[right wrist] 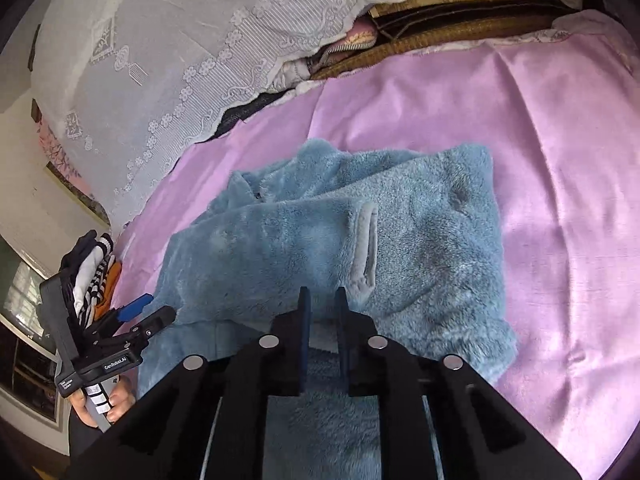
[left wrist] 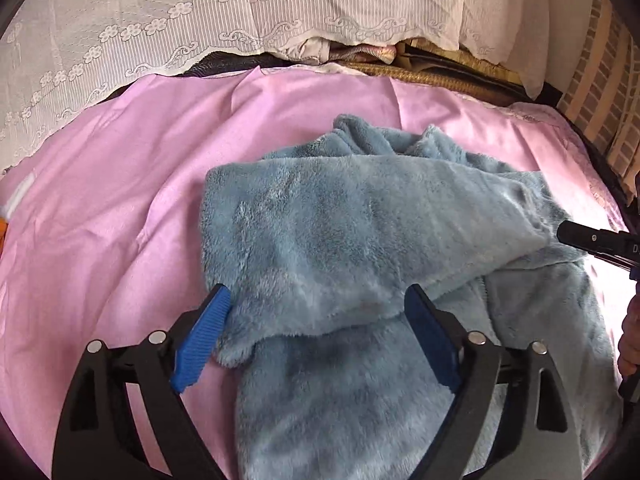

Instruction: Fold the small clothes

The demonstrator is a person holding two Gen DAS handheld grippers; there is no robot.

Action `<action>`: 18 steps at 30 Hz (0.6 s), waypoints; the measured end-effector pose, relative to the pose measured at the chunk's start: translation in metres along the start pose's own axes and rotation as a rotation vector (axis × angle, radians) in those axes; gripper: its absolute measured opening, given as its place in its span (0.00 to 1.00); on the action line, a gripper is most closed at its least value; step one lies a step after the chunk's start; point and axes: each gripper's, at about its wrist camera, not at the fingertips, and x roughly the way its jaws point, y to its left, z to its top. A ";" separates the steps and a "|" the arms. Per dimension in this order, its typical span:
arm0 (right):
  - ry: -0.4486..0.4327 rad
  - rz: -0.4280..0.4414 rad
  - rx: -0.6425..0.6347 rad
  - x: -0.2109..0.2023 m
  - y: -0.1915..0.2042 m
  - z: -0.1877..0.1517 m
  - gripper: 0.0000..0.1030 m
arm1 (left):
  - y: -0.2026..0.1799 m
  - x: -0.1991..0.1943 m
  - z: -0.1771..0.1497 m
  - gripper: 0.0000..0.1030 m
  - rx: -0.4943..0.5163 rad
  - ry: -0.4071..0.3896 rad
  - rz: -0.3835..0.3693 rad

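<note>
My left gripper point(left wrist: 318, 300) stands with its jaws spread wide, the blue pads point(left wrist: 204, 336) on either side of a folded flap of the blue fleece garment point(left wrist: 360, 232). The left pad looks to brush the flap's edge, but the jaws do not clamp the fleece; the fabric simply lies between them. My right gripper point(right wrist: 323, 300) has its jaws only a little apart, with a narrow gap showing between the two dark pads; they hover just over the fleece and I cannot see any fabric pinched between them.

The garment lies on the pink sheet point(left wrist: 100, 208), about midway between the sheet's side edges and towards its near edge, running under both of my grippers. It is partly folded: one broad panel is laid across the rest, and crumpled folds bunch up at the side towards the far edge. From the right wrist view a pale grey pocket slit point(right wrist: 366, 248) shows on the top panel, just beyond my right fingertips.

Along the far edge of the sheet hangs a white lace cloth point(left wrist: 160, 32), with a woven mat point(right wrist: 440, 40) and some bedding tucked beneath it. In the right wrist view, my left hand point(right wrist: 106, 400) grips its handle at the left, and a stack of striped and orange clothes point(right wrist: 96, 276) sits behind it near the sheet's left edge
</note>
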 end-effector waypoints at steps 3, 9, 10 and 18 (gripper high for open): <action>-0.020 -0.001 -0.019 -0.027 0.007 -0.019 0.26 | 0.003 -0.020 -0.014 0.83 -0.022 0.001 -0.025; 0.056 -0.012 -0.059 -0.038 0.012 -0.072 0.30 | -0.028 -0.046 -0.058 0.83 0.072 0.051 -0.051; 0.082 -0.020 -0.063 -0.038 0.012 -0.081 0.32 | -0.033 -0.045 -0.067 0.83 0.089 0.083 -0.043; 0.133 -0.073 -0.155 -0.076 0.009 -0.136 0.35 | -0.028 -0.086 -0.131 0.84 0.175 0.104 0.035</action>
